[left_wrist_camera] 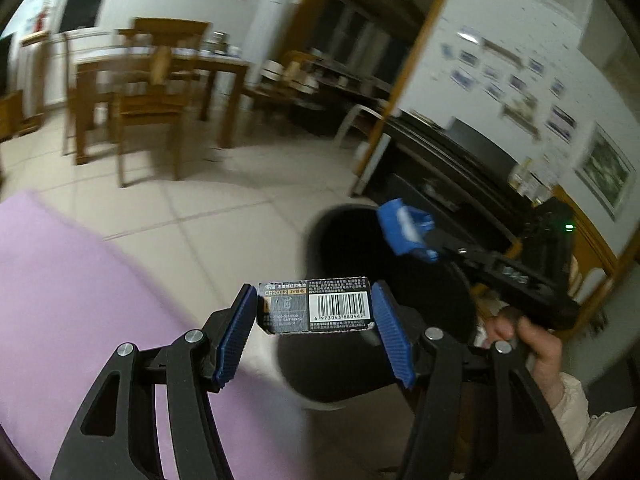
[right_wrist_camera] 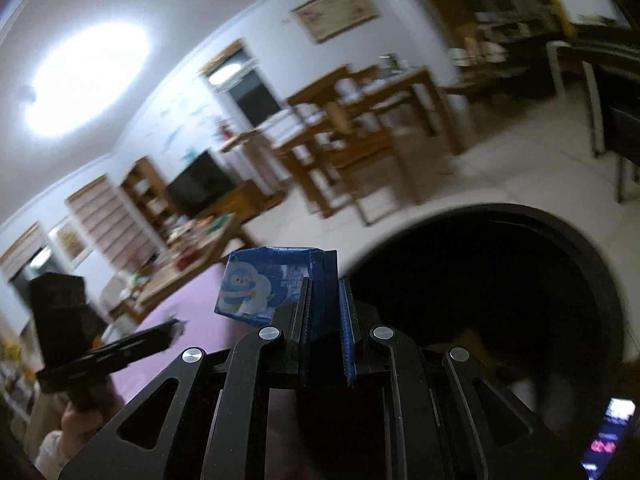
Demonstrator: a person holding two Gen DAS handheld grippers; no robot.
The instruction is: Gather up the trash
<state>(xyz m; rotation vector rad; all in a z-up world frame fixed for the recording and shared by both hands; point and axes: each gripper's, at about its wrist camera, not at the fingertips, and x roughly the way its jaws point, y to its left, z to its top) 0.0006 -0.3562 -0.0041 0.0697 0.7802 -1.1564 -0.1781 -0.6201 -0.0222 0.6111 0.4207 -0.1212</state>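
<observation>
My left gripper (left_wrist_camera: 314,308) is shut on a black battery pack card (left_wrist_camera: 316,306) with a barcode, held by its two ends in the air beside a black round trash bin (left_wrist_camera: 344,240). My right gripper (right_wrist_camera: 324,292) is shut on a blue carton with a penguin print (right_wrist_camera: 264,284), held just left of the bin's open mouth (right_wrist_camera: 500,300). In the left wrist view the right gripper (left_wrist_camera: 424,236) holds the blue carton (left_wrist_camera: 402,226) over the bin's rim. In the right wrist view the left gripper's body (right_wrist_camera: 120,350) shows at the lower left.
A purple mat (left_wrist_camera: 60,280) lies to the left of the bin. Wooden dining table and chairs (left_wrist_camera: 152,92) stand on the tiled floor behind. A dark cabinet (left_wrist_camera: 460,168) stands at the right by a doorway. A cluttered low table (right_wrist_camera: 188,248) sits beyond the mat.
</observation>
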